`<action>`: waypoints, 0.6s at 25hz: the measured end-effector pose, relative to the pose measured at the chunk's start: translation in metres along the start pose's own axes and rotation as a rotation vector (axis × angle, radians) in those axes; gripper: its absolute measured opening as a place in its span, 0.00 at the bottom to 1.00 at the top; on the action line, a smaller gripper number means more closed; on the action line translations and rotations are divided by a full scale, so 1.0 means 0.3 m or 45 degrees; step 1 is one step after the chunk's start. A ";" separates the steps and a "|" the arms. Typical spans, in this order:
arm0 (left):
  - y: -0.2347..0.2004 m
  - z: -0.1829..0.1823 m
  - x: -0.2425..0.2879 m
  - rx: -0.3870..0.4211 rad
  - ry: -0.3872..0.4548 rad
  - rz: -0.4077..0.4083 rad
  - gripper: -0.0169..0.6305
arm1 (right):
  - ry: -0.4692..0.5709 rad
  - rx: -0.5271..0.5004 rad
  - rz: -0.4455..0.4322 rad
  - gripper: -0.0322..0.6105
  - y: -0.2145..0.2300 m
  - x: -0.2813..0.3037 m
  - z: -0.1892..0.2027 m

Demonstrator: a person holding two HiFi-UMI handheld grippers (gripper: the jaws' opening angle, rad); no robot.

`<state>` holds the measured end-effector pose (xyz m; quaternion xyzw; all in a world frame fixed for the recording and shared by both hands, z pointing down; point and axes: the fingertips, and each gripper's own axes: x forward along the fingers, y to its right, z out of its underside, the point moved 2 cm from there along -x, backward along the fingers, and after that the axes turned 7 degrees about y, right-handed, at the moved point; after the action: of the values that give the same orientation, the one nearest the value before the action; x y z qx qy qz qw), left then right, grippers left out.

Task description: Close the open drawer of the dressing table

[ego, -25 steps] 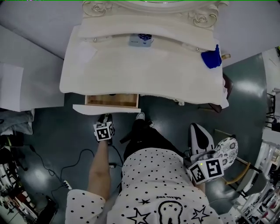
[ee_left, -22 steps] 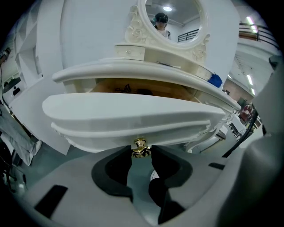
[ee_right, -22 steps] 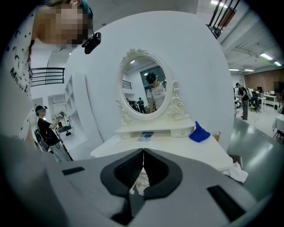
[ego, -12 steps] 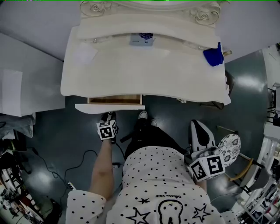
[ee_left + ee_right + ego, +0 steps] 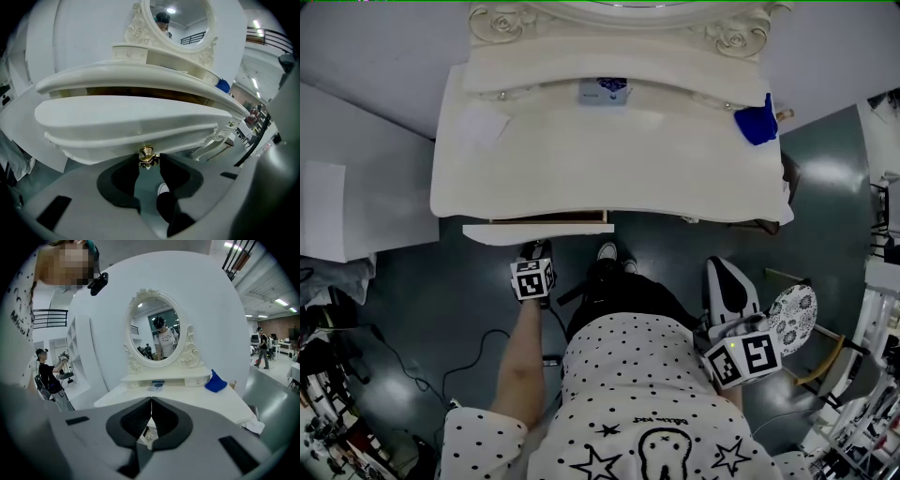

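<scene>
The cream dressing table (image 5: pixel 609 164) stands ahead of me. Its drawer (image 5: pixel 536 231) at the lower left is almost fully in; only a thin strip of wood shows behind the front panel. In the left gripper view the drawer front (image 5: pixel 126 119) fills the middle, with a small gold knob (image 5: pixel 147 156) under it. My left gripper (image 5: pixel 148 161) is shut on that knob, and its marker cube (image 5: pixel 532 278) sits just before the drawer. My right gripper (image 5: pixel 151 408) is shut on nothing, held low at my right side (image 5: pixel 741 361).
On the tabletop lie a blue cloth (image 5: pixel 757 122), a small blue-printed box (image 5: pixel 602 89) and a white sheet (image 5: pixel 483 122). An oval mirror (image 5: pixel 157 331) rises behind. A white panel (image 5: pixel 356 187) stands left, cables (image 5: pixel 487 342) cross the floor, and a patterned seat (image 5: pixel 789 319) is right.
The drawer has slid in from well open to nearly shut. My left gripper moved forward with it on the knob. The right gripper stayed where it was.
</scene>
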<state>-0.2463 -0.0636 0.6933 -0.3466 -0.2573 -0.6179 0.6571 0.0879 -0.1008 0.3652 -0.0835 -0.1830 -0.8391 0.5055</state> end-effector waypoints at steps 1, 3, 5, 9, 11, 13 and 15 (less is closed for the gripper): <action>0.000 -0.005 0.005 0.006 0.000 0.005 0.26 | 0.002 0.002 0.005 0.06 0.000 0.002 0.000; -0.001 -0.016 0.016 0.017 0.000 0.013 0.26 | 0.007 0.007 0.014 0.06 0.000 0.005 0.000; -0.001 -0.023 0.025 0.025 0.000 0.019 0.25 | 0.011 0.009 0.018 0.06 -0.001 0.009 0.001; -0.001 -0.037 0.039 0.035 -0.005 0.027 0.25 | 0.014 0.004 0.019 0.06 -0.007 0.019 -0.003; -0.002 -0.042 0.042 0.037 -0.008 0.028 0.25 | 0.014 0.001 0.024 0.06 -0.009 0.022 -0.006; -0.005 -0.046 0.045 0.037 -0.007 0.029 0.25 | 0.015 0.000 0.030 0.06 -0.009 0.023 -0.008; -0.007 -0.053 0.049 0.037 0.000 0.032 0.25 | 0.019 0.001 0.040 0.06 -0.006 0.021 -0.010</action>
<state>-0.2481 -0.0851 0.6950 -0.3403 -0.2618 -0.6058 0.6699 0.0834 -0.1062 0.3642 -0.0799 -0.1784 -0.8316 0.5199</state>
